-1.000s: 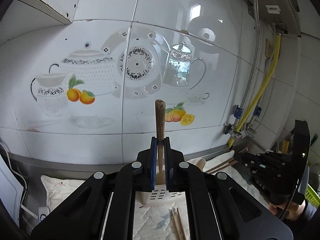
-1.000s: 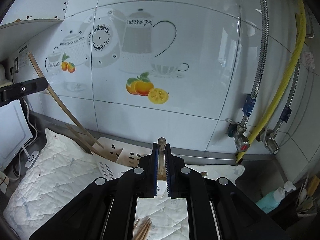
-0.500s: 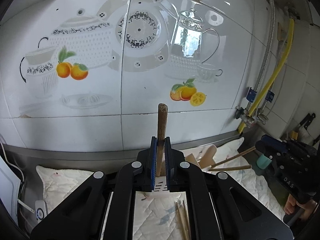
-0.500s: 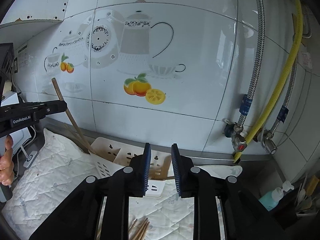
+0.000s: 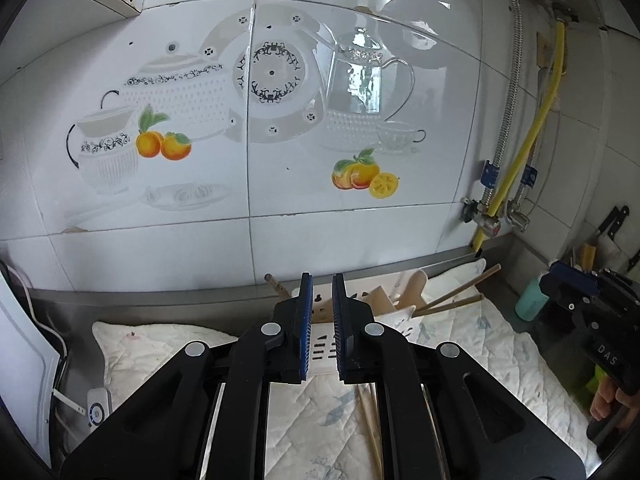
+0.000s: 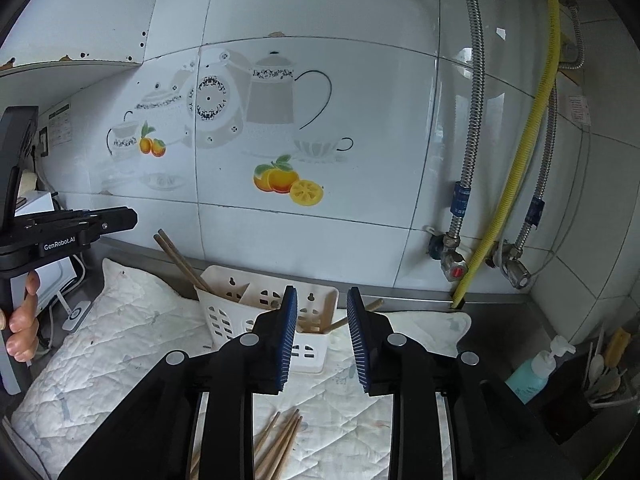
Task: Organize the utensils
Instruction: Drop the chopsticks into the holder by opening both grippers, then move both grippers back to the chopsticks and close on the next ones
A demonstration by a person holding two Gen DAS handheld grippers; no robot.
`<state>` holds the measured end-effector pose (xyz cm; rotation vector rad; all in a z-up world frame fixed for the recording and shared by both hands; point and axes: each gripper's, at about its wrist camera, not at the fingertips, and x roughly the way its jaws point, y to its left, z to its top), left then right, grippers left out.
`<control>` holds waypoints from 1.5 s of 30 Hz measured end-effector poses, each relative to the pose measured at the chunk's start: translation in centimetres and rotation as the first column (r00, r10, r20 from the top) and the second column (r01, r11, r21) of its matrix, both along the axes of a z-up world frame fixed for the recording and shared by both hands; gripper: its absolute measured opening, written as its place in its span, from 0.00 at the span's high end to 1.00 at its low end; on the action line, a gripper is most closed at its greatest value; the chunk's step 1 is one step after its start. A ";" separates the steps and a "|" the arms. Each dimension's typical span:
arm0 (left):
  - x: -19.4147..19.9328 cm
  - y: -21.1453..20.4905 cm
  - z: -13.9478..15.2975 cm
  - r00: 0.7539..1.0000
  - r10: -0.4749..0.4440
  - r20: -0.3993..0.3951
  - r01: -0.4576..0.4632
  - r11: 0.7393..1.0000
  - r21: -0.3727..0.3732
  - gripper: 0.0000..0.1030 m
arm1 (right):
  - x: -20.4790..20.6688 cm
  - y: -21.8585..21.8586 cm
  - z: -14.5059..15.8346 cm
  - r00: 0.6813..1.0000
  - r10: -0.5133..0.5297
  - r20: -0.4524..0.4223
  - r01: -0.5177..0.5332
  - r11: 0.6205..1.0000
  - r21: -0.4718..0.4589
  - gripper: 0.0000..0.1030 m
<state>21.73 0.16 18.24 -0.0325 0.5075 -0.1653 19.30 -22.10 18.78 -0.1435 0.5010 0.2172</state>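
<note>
A white slotted utensil holder (image 6: 224, 312) stands on a quilted cloth (image 6: 100, 344) by the tiled wall. Two brown chopsticks (image 6: 176, 256) lean out of its left compartment. My left gripper (image 5: 322, 280) hangs just over the holder (image 5: 320, 344); its jaws are opening with nothing between them. A brown stick end (image 5: 274, 282) pokes up beside its left finger. A wooden spoon (image 5: 416, 286) and more chopsticks (image 5: 460, 294) stick out to the right. My right gripper (image 6: 322, 296) is open and empty in front of the holder. Loose chopsticks (image 6: 280, 440) lie on the cloth below it.
A yellow hose (image 6: 516, 160) and metal pipes (image 6: 468, 152) run down the wall at right. A blue soap bottle (image 6: 536, 372) and a dark utensil stand (image 6: 600, 376) are at far right. A person's hand (image 6: 24, 320) holds the left gripper (image 6: 116, 220). A white appliance (image 5: 20, 360) stands at left.
Both grippers held an upright wooden stick and have let go. The right one opened first and shifted right. The left one sank, then parted its jaws; its stick now leans in the holder.
</note>
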 end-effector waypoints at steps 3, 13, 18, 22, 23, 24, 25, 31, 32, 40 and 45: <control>-1.7 -0.2 -0.6 1.000 -0.006 -0.007 0.006 1.000 0.022 0.84 | -1.5 -0.5 -0.1 1.000 -0.001 -0.005 0.001 1.000 0.012 0.75; -7.5 -0.2 -3.8 0.999 -0.019 -0.045 0.021 0.999 0.031 0.84 | -7.6 -1.0 -1.8 1.000 0.018 -0.006 -0.018 0.999 0.048 0.72; -9.7 -0.3 -6.7 0.995 -0.035 -0.093 0.036 0.999 0.009 0.84 | -10.1 -1.6 -3.8 0.999 0.027 -0.045 -0.022 0.994 0.103 0.72; -11.0 -0.9 -9.3 0.990 -0.043 -0.136 0.046 0.999 0.018 0.84 | -12.0 -1.6 -6.0 0.997 0.016 -0.081 -0.009 0.996 0.092 0.72; -11.2 -1.0 -9.9 0.989 -0.043 -0.144 0.047 0.999 0.022 0.84 | -12.5 -1.5 -6.6 0.996 0.012 -0.086 -0.005 0.996 0.084 0.72; -11.5 -1.1 -10.7 0.987 -0.042 -0.158 0.046 0.999 0.024 0.84 | -12.8 -1.5 -7.0 0.996 0.009 -0.093 -0.002 0.997 0.080 0.72; -11.6 -1.2 -11.4 0.984 -0.043 -0.172 0.048 0.999 0.024 0.84 | -13.1 -1.5 -7.6 0.995 0.009 -0.102 0.000 0.997 0.080 0.72; -12.7 -2.0 -15.6 0.964 -0.071 -0.258 0.075 0.997 0.007 0.84 | -14.3 -1.5 -11.1 0.986 0.010 -0.168 0.009 0.994 0.109 0.72; -12.8 -2.2 -16.2 0.960 -0.074 -0.269 0.078 0.997 0.007 0.84 | -14.5 -1.4 -11.6 0.984 0.010 -0.180 0.010 0.994 0.110 0.72; -13.0 -4.2 -20.8 0.924 -0.112 -0.365 0.112 0.993 -0.024 0.85 | -15.2 -0.3 -15.6 0.970 0.000 -0.245 0.019 0.997 0.076 0.72; -12.3 -4.9 -22.3 0.914 -0.119 -0.388 0.108 0.993 -0.051 0.85 | -15.1 -0.3 -17.8 0.956 -0.008 -0.294 0.037 0.995 0.090 0.72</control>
